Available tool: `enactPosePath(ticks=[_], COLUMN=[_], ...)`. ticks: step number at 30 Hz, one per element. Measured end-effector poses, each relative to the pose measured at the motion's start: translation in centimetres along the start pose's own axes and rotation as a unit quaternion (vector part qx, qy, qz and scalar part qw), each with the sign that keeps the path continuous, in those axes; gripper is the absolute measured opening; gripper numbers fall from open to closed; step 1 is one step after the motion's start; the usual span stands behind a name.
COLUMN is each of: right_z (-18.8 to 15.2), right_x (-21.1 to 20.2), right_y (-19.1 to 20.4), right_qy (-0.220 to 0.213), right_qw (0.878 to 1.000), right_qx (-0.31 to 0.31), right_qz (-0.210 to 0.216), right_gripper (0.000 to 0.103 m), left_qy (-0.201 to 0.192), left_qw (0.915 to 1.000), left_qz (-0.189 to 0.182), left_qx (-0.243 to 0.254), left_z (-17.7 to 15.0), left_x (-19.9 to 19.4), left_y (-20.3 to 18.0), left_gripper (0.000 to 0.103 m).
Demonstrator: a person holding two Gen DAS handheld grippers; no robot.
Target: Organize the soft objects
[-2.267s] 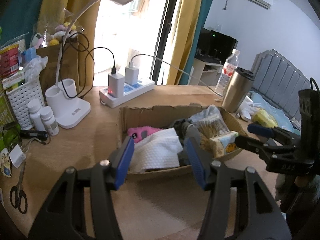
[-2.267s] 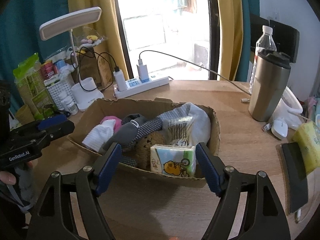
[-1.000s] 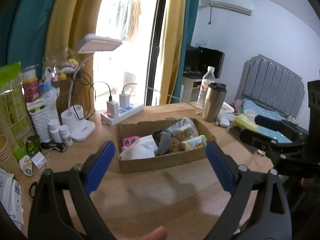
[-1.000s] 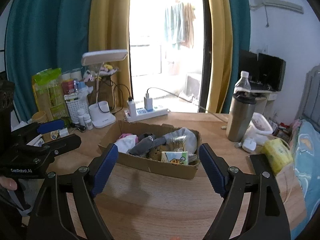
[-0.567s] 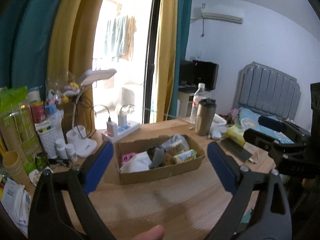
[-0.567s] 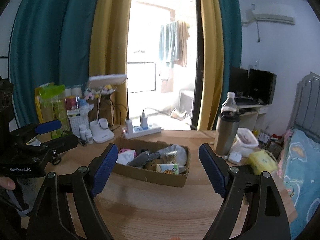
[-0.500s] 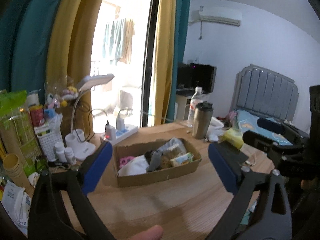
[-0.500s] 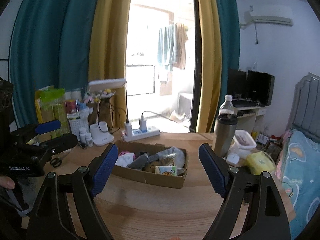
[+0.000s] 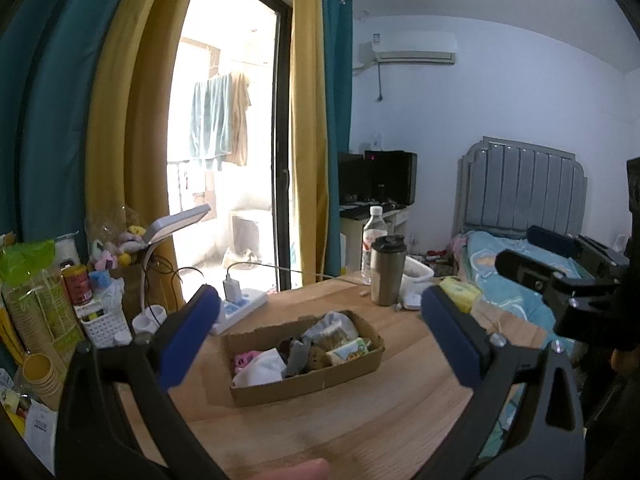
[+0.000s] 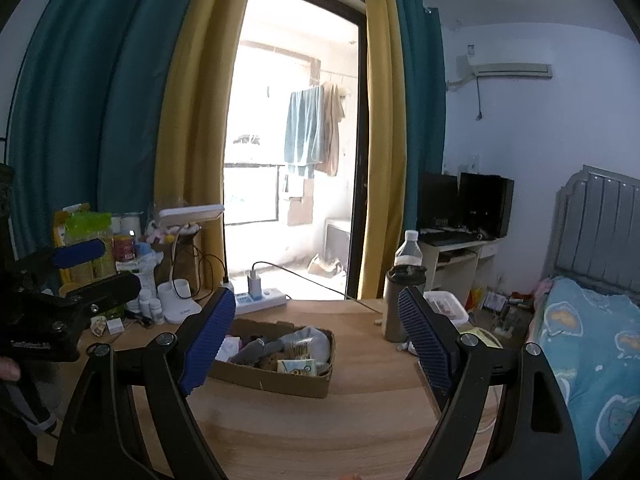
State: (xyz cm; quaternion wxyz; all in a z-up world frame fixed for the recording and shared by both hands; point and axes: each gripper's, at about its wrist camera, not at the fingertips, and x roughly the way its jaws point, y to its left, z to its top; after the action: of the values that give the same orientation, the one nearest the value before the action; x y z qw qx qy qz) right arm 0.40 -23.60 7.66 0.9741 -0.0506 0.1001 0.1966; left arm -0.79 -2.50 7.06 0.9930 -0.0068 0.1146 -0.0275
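Cardboard box (image 9: 316,382) of soft objects (image 9: 298,350) is sitting on the counter (image 9: 360,420), well ahead of both grippers. Left gripper (image 9: 320,336) and right gripper (image 10: 316,334) are hovering wide apart, gripping nothing.

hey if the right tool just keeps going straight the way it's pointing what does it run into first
Probably the cardboard box of soft items on the table. The right tool is open and empty, and nothing lies between; depth is unclear.
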Motion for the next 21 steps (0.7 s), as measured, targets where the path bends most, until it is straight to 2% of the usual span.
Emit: enactPosePath(ticks=[9,21], right_z=[0.3,0.2], right_x=[-0.5,-0.2], right_y=[-0.1,0.3], right_qy=[-0.006,-0.005], right_qw=[1.0,1.0], right_qx=[-0.001,-0.004], right_qz=[-0.003,0.001], right_gripper=[0.087,0.087], left_qy=[-0.01,-0.009], left_qw=[0.9998,0.9998], left_qz=[0.015,0.016], left_qx=[-0.004,-0.005], left_z=[0.5,0.5], left_x=[-1.4,-1.5], left_y=[0.6,0.9], left_gripper=[0.102,0.102])
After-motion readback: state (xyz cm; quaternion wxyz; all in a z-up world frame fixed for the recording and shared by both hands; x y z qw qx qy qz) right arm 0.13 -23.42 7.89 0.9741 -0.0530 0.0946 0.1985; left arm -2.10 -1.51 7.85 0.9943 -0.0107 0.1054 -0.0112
